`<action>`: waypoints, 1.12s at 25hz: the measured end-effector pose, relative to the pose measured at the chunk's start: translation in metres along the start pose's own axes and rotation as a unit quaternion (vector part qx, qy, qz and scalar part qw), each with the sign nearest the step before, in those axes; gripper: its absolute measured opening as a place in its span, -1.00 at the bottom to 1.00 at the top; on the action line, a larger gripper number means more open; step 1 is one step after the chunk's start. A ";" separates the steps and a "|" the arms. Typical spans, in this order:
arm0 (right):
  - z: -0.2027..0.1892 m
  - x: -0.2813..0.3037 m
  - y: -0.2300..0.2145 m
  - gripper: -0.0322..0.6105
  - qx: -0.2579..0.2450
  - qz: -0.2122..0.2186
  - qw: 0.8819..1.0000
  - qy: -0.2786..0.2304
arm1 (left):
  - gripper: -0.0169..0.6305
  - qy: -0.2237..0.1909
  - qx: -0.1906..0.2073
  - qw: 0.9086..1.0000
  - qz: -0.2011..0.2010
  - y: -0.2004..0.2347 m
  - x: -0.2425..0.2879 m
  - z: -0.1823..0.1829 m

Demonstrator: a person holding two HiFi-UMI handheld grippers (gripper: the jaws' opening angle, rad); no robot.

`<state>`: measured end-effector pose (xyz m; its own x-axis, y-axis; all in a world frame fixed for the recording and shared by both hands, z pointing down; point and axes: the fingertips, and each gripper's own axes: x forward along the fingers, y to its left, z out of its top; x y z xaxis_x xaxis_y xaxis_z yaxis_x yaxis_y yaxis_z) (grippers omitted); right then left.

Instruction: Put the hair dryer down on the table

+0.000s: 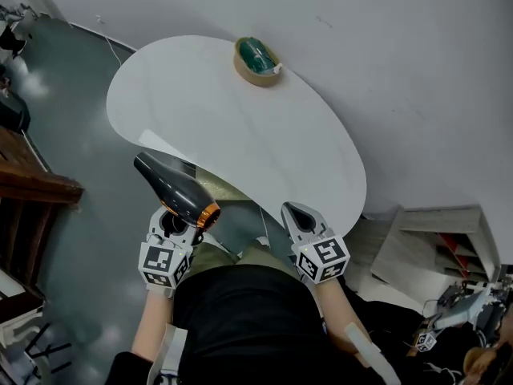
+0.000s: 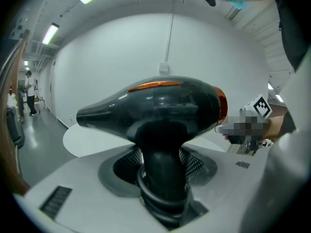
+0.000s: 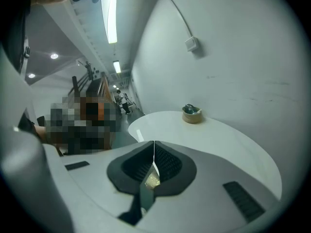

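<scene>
hair dryer [image 2: 155,106] | barrel crosswise — nozzle left | left gripper [image 2: 163,181] grips handle

Hair dryer [image 2: 155,106] handle end out of sight inside left hand-held gripper [image 2: 163,163]

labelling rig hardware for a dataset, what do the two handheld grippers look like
Both the left gripper and the right gripper have pale grey shells, dark meshed pads and a white cube printed with black square markers. The person wears a black top.
</scene>
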<state>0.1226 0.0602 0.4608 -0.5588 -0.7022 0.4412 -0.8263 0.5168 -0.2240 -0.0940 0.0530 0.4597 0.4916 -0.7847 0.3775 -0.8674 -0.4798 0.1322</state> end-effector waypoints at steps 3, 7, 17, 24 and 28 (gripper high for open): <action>0.011 0.031 0.030 -0.85 -0.016 0.015 1.000 0.008 | -0.26 0.003 -0.001 1.000 0.010 0.032 -0.013 -0.007; 0.020 0.070 0.067 -0.85 -0.037 0.030 0.999 0.017 | -0.26 0.012 -0.007 1.000 0.020 0.072 -0.027 -0.024; 0.028 0.132 0.106 -0.85 -0.048 0.040 0.997 0.037 | -0.26 0.056 -0.020 0.998 0.031 0.141 -0.034 -0.061; 0.029 0.159 0.082 -0.85 -0.034 0.046 0.997 0.057 | -0.26 0.091 -0.026 0.995 0.036 0.153 -0.001 -0.071; 0.034 0.173 0.056 -0.85 -0.029 0.050 0.996 0.063 | -0.26 0.106 -0.029 0.993 0.037 0.154 0.028 -0.069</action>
<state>-0.0229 -0.0490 0.4955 -0.6225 -0.5803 0.5252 -0.7589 0.6117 -0.2236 -0.2189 -0.0152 0.5540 0.4034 -0.7136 0.5728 -0.9070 -0.3946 0.1473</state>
